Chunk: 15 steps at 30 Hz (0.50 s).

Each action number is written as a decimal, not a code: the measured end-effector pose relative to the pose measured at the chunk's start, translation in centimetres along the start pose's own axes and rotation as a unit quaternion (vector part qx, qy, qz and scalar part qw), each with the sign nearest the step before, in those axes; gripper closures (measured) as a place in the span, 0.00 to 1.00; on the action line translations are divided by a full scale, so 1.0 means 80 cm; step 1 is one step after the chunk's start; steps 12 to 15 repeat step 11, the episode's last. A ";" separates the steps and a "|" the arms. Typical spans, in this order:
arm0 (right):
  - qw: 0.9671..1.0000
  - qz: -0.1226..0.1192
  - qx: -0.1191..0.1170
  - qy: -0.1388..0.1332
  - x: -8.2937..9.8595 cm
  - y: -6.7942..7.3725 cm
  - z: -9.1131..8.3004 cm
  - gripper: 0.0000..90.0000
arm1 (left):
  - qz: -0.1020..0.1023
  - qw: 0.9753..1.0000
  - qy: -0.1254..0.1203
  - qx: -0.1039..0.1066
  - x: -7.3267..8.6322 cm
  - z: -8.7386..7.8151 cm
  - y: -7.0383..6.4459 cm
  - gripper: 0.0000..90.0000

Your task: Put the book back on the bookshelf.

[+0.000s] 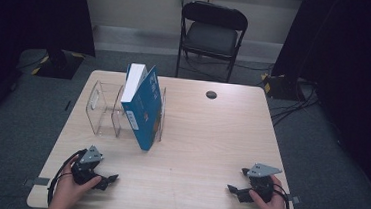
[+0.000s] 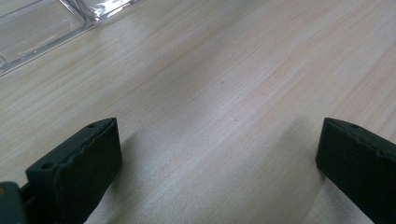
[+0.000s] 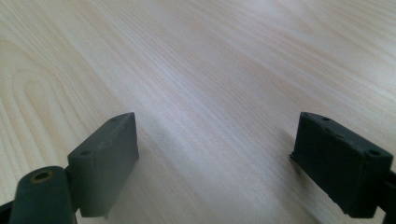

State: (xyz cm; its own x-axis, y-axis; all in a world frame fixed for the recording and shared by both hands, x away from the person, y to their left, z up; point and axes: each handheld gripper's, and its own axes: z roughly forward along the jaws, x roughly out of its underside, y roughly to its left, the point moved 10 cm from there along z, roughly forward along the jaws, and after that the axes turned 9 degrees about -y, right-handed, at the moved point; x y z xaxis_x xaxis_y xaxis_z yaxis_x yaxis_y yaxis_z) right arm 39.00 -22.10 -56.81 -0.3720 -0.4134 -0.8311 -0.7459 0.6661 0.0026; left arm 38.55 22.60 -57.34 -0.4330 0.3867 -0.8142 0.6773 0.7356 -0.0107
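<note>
A blue book (image 1: 143,106) with a white page edge leans tilted in a clear plastic rack (image 1: 102,109) on the left half of the wooden table (image 1: 205,141). Near the front left edge, a hand holds my left gripper (image 1: 109,180) low on the table; its jaws stand wide apart over bare wood (image 2: 219,154), with a corner of the clear rack (image 2: 42,28) beyond them. At the front right, my right gripper (image 1: 234,190) rests in the other hand, open with nothing between its jaws (image 3: 217,158).
A small dark round grommet (image 1: 211,94) sits in the table near its far edge. Behind the table stands a black folding chair (image 1: 212,34). Cables lie on the grey carpet at the right (image 1: 294,100).
</note>
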 end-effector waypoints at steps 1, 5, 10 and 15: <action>1.000 0.000 0.000 0.000 0.000 0.000 0.000 0.14 | 0.000 1.000 0.000 0.000 0.000 0.000 0.000 0.00; 1.000 -0.001 0.000 0.000 0.000 0.000 0.001 0.14 | 0.000 1.000 -0.001 -0.001 0.000 0.000 0.000 0.00; 1.000 -0.002 0.000 0.000 -0.001 0.000 0.001 0.14 | -0.002 1.000 -0.002 -0.002 0.000 0.000 0.000 0.00; 1.000 -0.001 0.000 0.001 -0.001 0.000 0.001 0.14 | -0.002 1.000 -0.002 -0.002 0.000 0.000 0.000 0.00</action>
